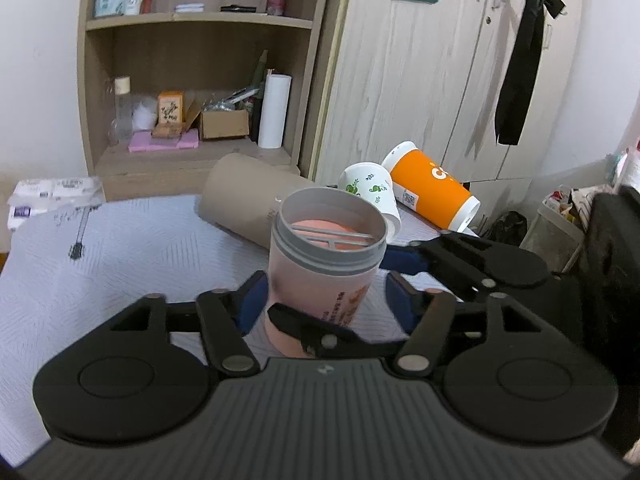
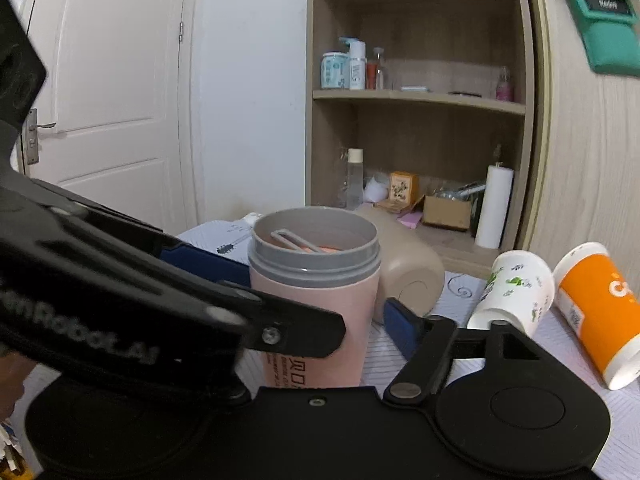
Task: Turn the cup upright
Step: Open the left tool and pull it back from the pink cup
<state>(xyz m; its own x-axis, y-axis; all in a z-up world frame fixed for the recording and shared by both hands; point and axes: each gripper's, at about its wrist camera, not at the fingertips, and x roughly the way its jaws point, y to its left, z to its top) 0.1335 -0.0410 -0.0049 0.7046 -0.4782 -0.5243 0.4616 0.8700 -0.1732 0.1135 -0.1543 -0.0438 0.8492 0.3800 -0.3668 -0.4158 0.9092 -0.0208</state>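
The left gripper (image 1: 326,300) and right gripper (image 2: 320,320) stand spread around the pink plastic cup with grey threaded rim (image 1: 326,264), upright on the white patterned tabletop (image 1: 120,264). Rigid, light, probably slippery: grip mid-body. Three toppled cups crowd the far side; the near side is open.

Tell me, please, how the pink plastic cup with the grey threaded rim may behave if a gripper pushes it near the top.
The pink plastic cup with the grey threaded rim stands upright, tall and narrow, so it would probably tip. It looks nearly empty, probably light. Its smooth wall may slip.
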